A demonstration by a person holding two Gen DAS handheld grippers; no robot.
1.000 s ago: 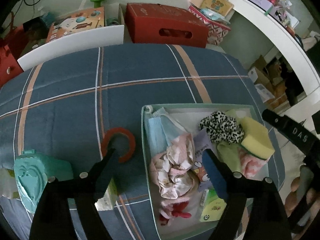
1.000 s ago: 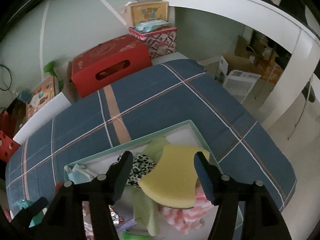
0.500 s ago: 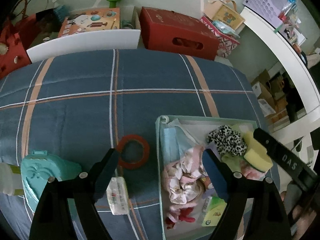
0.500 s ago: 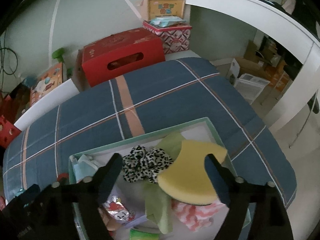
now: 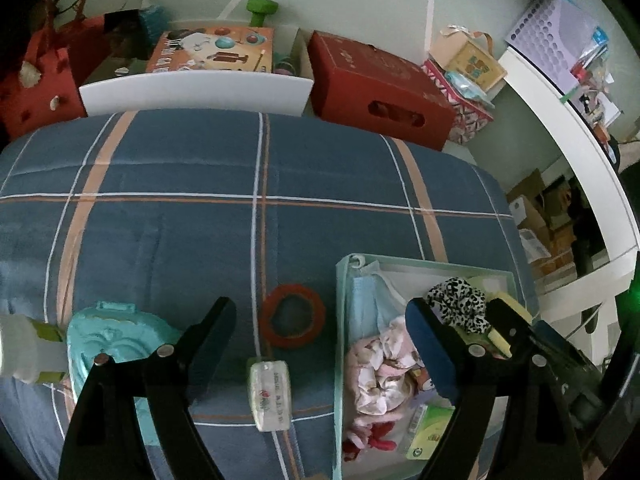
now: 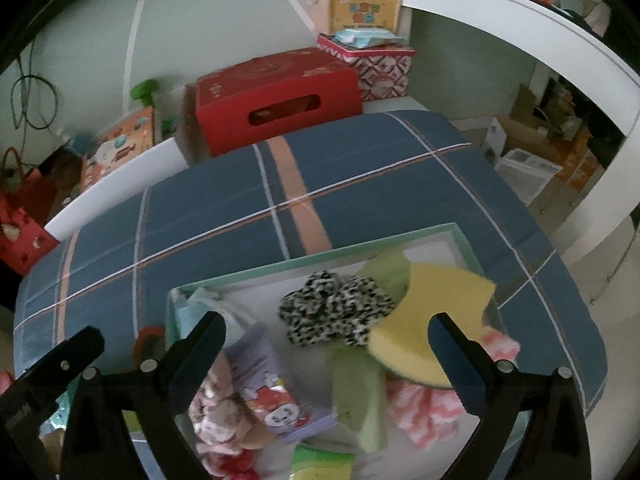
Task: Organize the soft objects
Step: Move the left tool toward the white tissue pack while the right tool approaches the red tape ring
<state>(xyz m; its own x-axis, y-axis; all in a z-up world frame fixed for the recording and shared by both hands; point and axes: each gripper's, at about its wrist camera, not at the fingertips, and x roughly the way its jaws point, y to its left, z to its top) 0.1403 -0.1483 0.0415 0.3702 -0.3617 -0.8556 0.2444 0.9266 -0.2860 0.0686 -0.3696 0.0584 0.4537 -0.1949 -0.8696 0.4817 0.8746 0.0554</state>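
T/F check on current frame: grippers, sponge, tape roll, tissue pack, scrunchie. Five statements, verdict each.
1. The yellow sponge lies inside the green bin. True.
2. The right gripper is clamped on the sponge. False: its jaws are open and hold nothing.
3. The red tape roll is in the bin. False: it lies on the bedspread beside it.
4. The tissue pack lies outside the bin. True.
5. The leopard scrunchie hangs from the left gripper. False: it rests in the bin.

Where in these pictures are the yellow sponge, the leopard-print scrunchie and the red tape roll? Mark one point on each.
yellow sponge [image 6: 436,312], right wrist view, middle of its flat top face.
leopard-print scrunchie [image 6: 332,312], right wrist view, centre of the bunched fabric.
red tape roll [image 5: 276,334], left wrist view, lower left of the ring.
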